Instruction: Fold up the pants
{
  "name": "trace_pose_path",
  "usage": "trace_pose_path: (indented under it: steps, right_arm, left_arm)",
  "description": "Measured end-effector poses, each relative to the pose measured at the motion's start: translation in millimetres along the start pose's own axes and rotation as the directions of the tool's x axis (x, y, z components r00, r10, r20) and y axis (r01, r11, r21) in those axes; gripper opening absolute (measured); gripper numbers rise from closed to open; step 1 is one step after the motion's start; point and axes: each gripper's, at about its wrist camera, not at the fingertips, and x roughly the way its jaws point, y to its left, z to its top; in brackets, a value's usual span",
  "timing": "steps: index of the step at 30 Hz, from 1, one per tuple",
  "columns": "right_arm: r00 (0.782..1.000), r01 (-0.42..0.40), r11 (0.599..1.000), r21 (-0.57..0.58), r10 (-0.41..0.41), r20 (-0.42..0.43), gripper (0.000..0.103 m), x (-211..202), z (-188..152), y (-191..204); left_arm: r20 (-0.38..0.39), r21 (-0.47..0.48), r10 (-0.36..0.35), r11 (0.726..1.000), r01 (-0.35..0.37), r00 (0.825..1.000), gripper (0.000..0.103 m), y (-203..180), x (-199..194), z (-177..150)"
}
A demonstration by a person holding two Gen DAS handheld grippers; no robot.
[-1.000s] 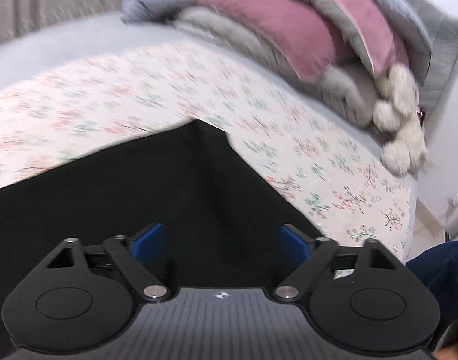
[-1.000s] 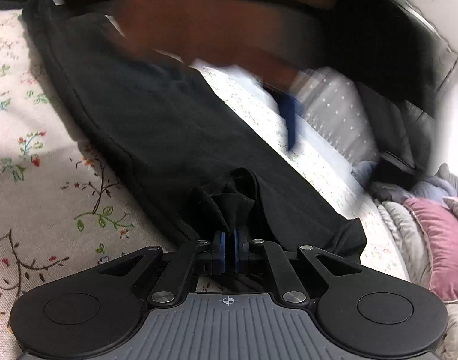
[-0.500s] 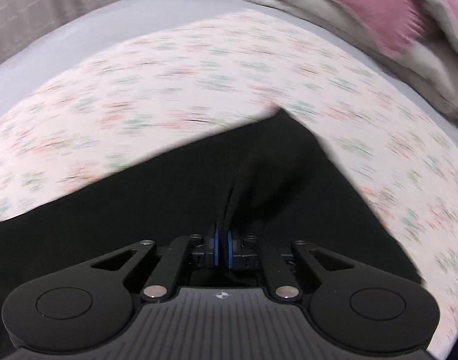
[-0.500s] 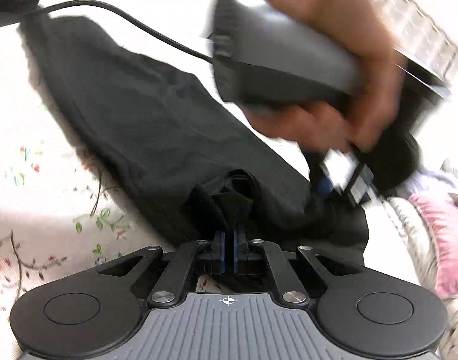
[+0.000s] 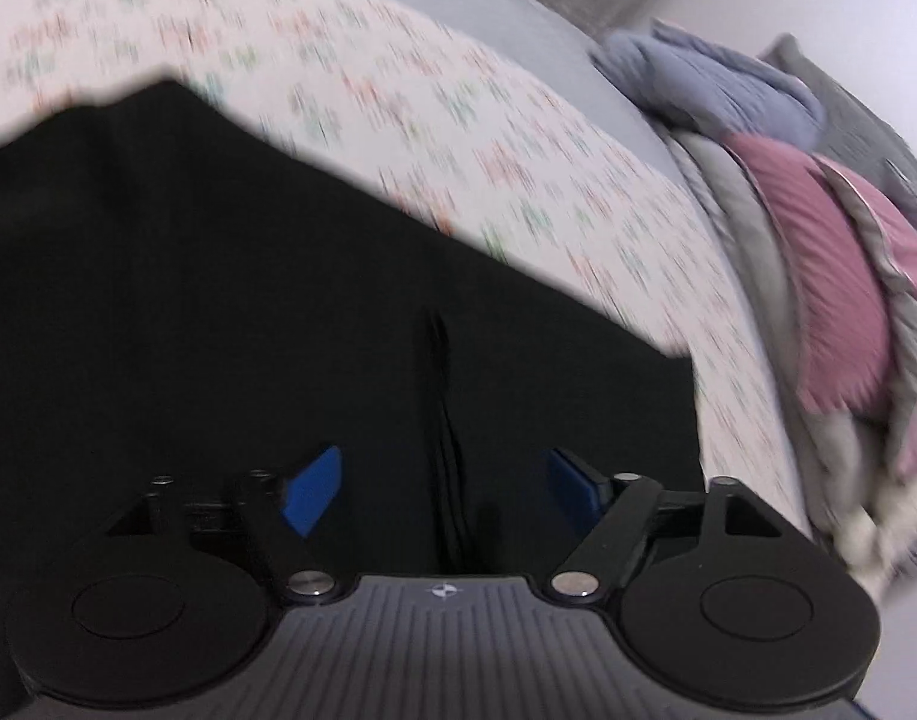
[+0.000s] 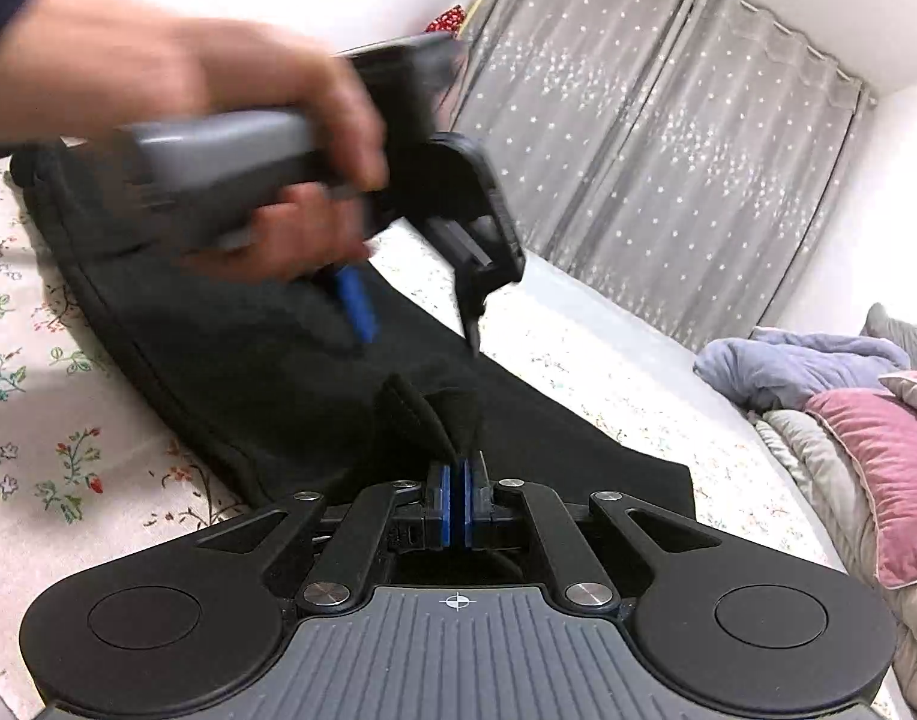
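Note:
Black pants (image 5: 218,300) lie long and flat on a floral bed sheet (image 5: 398,90). My left gripper (image 5: 443,480) hovers over them with its jaws opening. A raised crease of black cloth (image 5: 443,408) runs between the blue pads (image 5: 311,489), which do not press on it. In the right wrist view a hand (image 6: 158,78) holds that left gripper (image 6: 413,318) tilted down over the pants (image 6: 248,360). My right gripper (image 6: 456,501) is shut on a bunched fold of the pants' edge (image 6: 452,414), lifted a little off the sheet.
A heap of bedding, pink (image 6: 878,468), grey and blue (image 6: 800,360), sits at the right side of the bed. Grey star-dotted curtains (image 6: 668,150) hang behind it. Floral sheet (image 6: 50,420) shows on both sides of the pants.
The left gripper went from open to shut on a fold of the pants, then opened again and let it go, rolling and sliding along the cloth. The right gripper kept its grip and rose slightly.

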Motion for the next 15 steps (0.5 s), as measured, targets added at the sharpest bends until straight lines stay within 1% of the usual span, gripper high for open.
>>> trace_pose_path:
  steps: [3, 5, 7, 8, 9, 10, 11, 12, 13, 14, 15]
  right_arm:
    - [1.000, 0.009, 1.000, 0.013, -0.009, 0.008, 0.004, -1, 4, -2]
    - [1.000, 0.010, 1.000, 0.014, -0.011, 0.011, 0.004, -1, 3, -5]
    - [1.000, 0.008, 1.000, 0.002, -0.008, 0.019, 0.004, -5, 3, -1]
    - [1.000, 0.008, 1.000, -0.010, -0.008, 0.029, 0.004, -8, 3, 3]
    - [0.999, 0.012, 1.000, -0.023, -0.011, 0.039, 0.004, -11, -1, 8]
    - [0.999, 0.017, 0.999, -0.037, -0.015, 0.050, 0.004, -13, -1, 10]
    - [0.998, 0.022, 0.999, -0.047, -0.020, 0.057, 0.004, -15, -1, 11]
    - [0.998, 0.023, 0.998, -0.054, -0.019, 0.061, 0.004, -16, -2, 10]
    - [0.998, 0.023, 0.998, -0.059, -0.019, 0.063, 0.004, -15, -3, 9]
    - [0.998, 0.024, 0.998, -0.062, -0.020, 0.064, 0.004, -14, -4, 8]
    - [0.998, 0.025, 0.997, -0.067, -0.021, 0.064, 0.004, -15, -3, 9]
  left_arm:
    - [-0.004, -0.039, -0.054, 0.998, 0.054, 0.999, 0.096, 0, -3, -16]
    - [-0.007, -0.070, -0.086, 0.994, 0.086, 0.996, 0.097, -3, 0, -18]
    - [-0.015, -0.068, -0.115, 0.991, 0.113, 0.993, 0.097, -9, 4, -14]
    - [-0.024, -0.058, -0.124, 0.991, 0.122, 0.992, 0.097, -14, 8, -13]
    - [-0.022, -0.049, -0.115, 0.992, 0.114, 0.993, 0.097, -17, 13, -10]
    - [-0.010, -0.035, -0.096, 0.995, 0.095, 0.995, 0.093, -20, 15, -8]
    - [0.000, -0.028, -0.083, 0.996, 0.083, 0.997, 0.081, -22, 17, -6]
    - [0.009, -0.030, -0.084, 0.996, 0.085, 0.996, 0.074, -22, 19, -3]
    - [0.012, -0.034, -0.095, 0.995, 0.095, 0.995, 0.058, -22, 20, -2]
    - [0.012, -0.024, -0.108, 0.994, 0.108, 0.994, 0.034, -23, 20, 0]
    - [0.016, -0.002, -0.109, 0.994, 0.109, 0.994, 0.022, -24, 18, 0]
